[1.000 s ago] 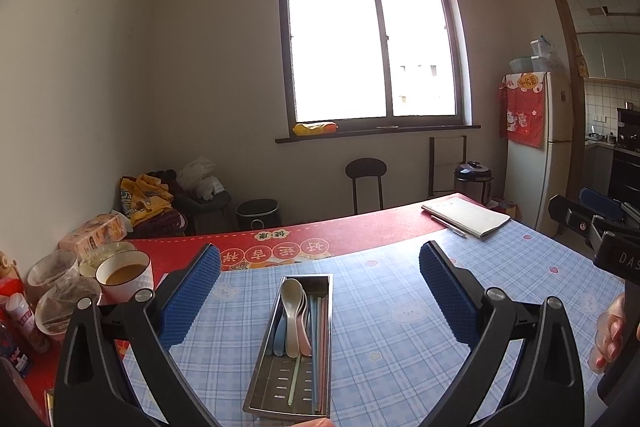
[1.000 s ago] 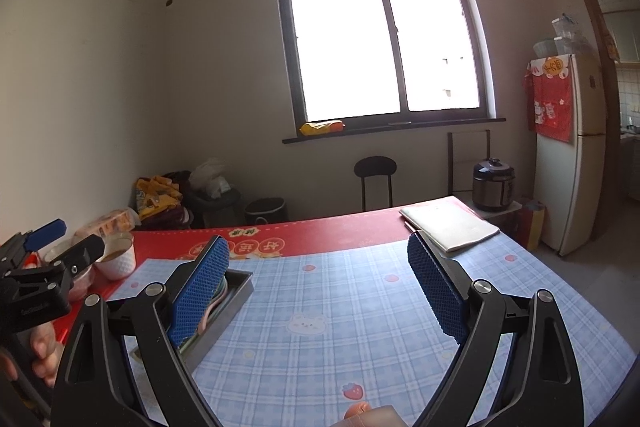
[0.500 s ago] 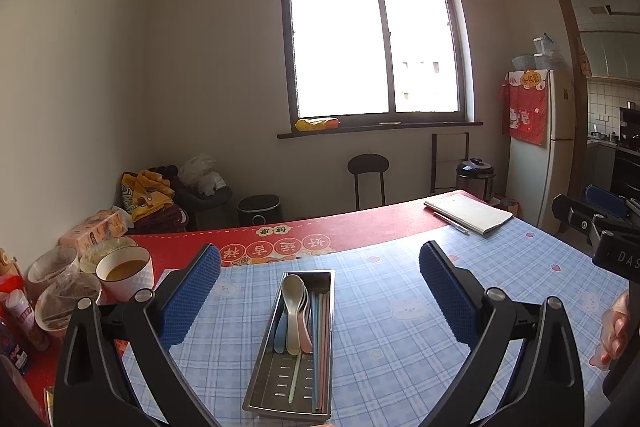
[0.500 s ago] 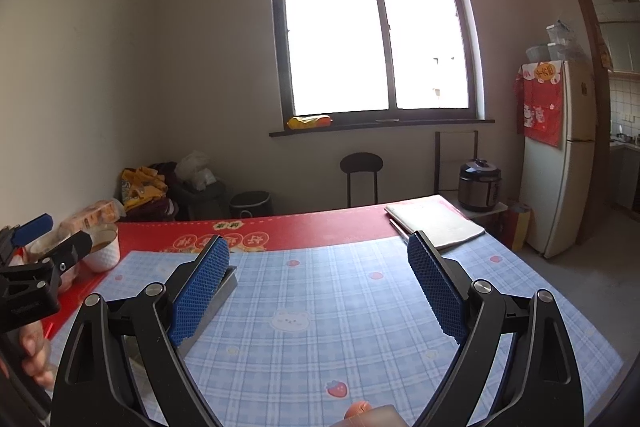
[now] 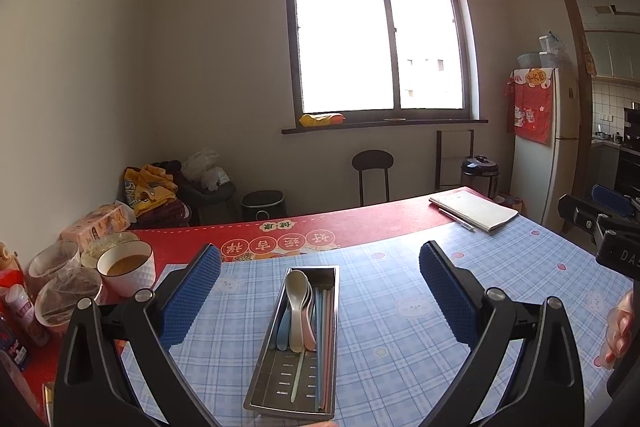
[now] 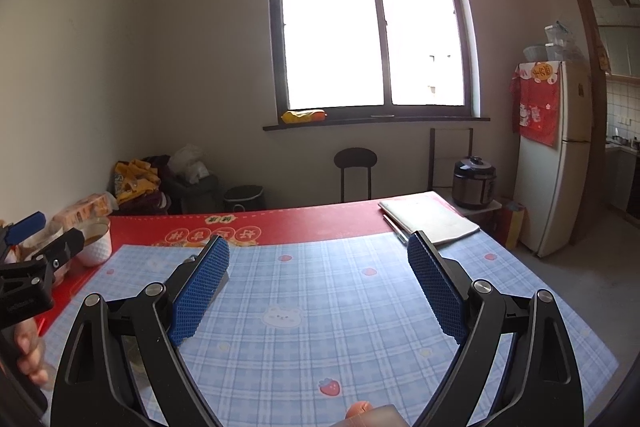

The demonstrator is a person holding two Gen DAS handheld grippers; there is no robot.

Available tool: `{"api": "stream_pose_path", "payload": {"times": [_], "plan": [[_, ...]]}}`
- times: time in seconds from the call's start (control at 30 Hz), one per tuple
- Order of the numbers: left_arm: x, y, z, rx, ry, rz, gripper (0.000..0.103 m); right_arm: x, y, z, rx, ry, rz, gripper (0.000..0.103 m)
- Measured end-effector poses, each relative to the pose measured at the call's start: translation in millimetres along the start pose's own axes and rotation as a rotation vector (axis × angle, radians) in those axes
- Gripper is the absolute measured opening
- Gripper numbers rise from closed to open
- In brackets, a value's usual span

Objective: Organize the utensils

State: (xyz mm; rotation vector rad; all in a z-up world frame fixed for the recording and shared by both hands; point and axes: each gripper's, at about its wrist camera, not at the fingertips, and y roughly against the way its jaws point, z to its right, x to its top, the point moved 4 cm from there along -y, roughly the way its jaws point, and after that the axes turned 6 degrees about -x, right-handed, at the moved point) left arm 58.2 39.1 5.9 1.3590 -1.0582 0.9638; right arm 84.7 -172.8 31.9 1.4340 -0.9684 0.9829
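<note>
A long steel utensil tray (image 5: 264, 367) lies on the blue checked tablecloth, straight ahead in the left wrist view. In it lie several pastel spoons (image 5: 297, 299) and pastel chopsticks (image 5: 323, 339). My left gripper (image 5: 320, 291) is open and empty, held above the near part of the tray. My right gripper (image 6: 318, 283) is open and empty over bare tablecloth to the right of the tray. The tray is almost wholly hidden behind the left finger in the right wrist view.
A white bowl of brown liquid (image 5: 127, 267), covered glass bowls (image 5: 66, 291) and bottles stand at the table's left edge. A notebook (image 5: 474, 211) with a pen lies at the far right. A red mat (image 6: 256, 223) covers the far side.
Both grippers have drifted slightly; in the right wrist view the tray has slipped further behind the left finger. Both stay open.
</note>
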Motion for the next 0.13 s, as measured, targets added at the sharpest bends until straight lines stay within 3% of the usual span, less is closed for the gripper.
{"api": "stream_pose_path", "payload": {"times": [0.13], "plan": [[-1.6, -0.8, 1.0, 0.004, -0.011, 0.0, 0.097, -1.0, -2.5, 1.3, -0.006, 0.001, -0.005, 0.088]]}}
